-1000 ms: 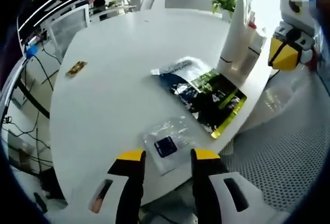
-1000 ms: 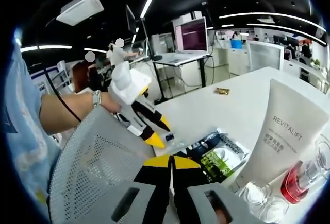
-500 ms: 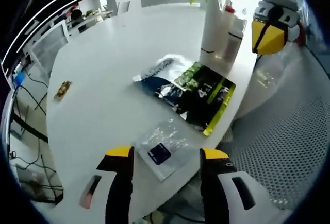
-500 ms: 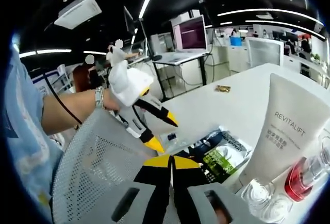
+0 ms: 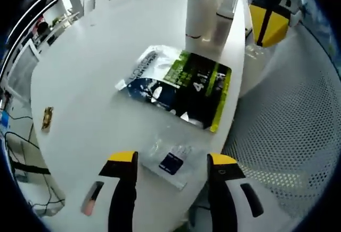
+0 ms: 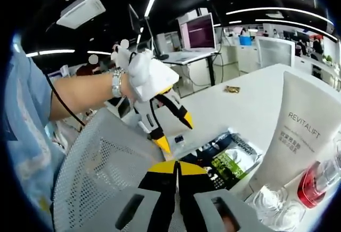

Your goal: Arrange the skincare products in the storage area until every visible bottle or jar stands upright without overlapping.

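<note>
A white REVITALIFT tube [image 6: 301, 136] stands upright on the white table [image 5: 90, 66], cap down. Beside it are a red bottle [image 6: 314, 181] and clear jars [image 6: 266, 200]. In the left gripper view the tube [image 5: 195, 5] and a bottle [image 5: 221, 13] stand at the table's far edge. A black and green pouch [image 5: 178, 85] lies flat in front of them. My left gripper [image 5: 172, 160] is open over a small clear sachet [image 5: 171, 162] with a dark blue square. My right gripper [image 6: 176, 167] is shut on nothing, near the table edge; it is the right gripper [image 5: 269, 16] with yellow tips beside the bottles.
A grey mesh chair [image 5: 287, 125] sits against the table edge below both grippers. A small gold item [image 5: 47, 119] lies far out on the table. A person's gloved hand [image 6: 152, 77] holds the left gripper [image 6: 176, 132]. Desks and a monitor [image 6: 200, 34] stand behind.
My left gripper has opened wider and moved in over the small sachet, tilting down toward the table. The right gripper has stayed shut and nearly still.
</note>
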Available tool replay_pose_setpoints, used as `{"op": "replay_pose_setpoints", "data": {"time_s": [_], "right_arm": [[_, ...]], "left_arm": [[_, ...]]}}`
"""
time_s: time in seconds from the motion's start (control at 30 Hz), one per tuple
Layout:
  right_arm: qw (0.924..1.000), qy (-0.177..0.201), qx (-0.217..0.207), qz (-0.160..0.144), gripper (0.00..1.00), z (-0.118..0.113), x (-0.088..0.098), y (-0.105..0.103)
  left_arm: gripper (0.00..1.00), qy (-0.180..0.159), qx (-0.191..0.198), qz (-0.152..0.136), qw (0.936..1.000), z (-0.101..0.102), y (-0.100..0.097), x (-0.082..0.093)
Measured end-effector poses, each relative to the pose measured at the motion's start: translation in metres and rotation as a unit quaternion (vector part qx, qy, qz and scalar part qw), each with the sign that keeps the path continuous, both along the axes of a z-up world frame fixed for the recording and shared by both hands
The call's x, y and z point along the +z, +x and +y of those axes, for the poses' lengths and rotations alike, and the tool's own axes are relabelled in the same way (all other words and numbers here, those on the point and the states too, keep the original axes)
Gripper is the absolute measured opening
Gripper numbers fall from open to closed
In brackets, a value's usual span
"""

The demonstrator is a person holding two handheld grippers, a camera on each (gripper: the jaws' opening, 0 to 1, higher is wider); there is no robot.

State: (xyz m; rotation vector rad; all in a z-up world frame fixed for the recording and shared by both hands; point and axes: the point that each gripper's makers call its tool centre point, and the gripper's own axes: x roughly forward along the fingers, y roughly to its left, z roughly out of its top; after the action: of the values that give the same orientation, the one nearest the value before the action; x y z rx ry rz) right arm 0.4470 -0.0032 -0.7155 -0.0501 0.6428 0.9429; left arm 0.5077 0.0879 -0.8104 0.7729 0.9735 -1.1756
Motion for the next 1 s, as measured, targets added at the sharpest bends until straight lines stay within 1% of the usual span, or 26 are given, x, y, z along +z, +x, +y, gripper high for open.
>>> {"op": "replay_pose_setpoints", "data": {"time_s": [0.03, 0.13, 0.53, 0.7, 0.83, 0.9, 1.0], "right_arm": [[1.0000, 0.000, 0.000, 0.000, 0.00, -0.0003, -0.0001, 0.0001], [1.0000, 0.001, -0.004, 0.001, 0.00, -0.0015, 0.0001, 0.0014], [1.0000, 0.001, -0.008, 0.002, 0.00, -0.0020, 0.0002, 0.0027], [1.0000, -0.001, -0.006, 0.001, 0.00, -0.0013, -0.0003, 0.0019], [1.0000, -0.003, -0.005, -0.001, 0.00, -0.0012, -0.0005, 0.0015], [1.0000, -0.003, -0.005, 0.000, 0.00, -0.0013, -0.0006, 0.0014], [1.0000, -0.003, -0.004, 0.000, 0.00, -0.0014, -0.0010, 0.0009]], "left_arm": [[0.50, 0.003, -0.003, 0.005, 1.0000, 0.0003, -0.0018, -0.0012], [0.50, 0.001, -0.007, 0.006, 1.0000, -0.0008, -0.0032, -0.0026], [0.47, -0.015, 0.029, -0.002, 0.9994, -0.0016, -0.0026, -0.0015], [0.45, -0.020, 0.034, -0.004, 0.9992, -0.0016, -0.0040, -0.0012], [0.45, -0.020, 0.037, -0.002, 0.9991, -0.0012, -0.0039, -0.0012], [0.46, -0.012, 0.038, 0.000, 0.9992, -0.0003, -0.0050, -0.0011], [0.47, -0.015, 0.037, 0.004, 0.9992, -0.0027, -0.0073, 0.0020]]}}
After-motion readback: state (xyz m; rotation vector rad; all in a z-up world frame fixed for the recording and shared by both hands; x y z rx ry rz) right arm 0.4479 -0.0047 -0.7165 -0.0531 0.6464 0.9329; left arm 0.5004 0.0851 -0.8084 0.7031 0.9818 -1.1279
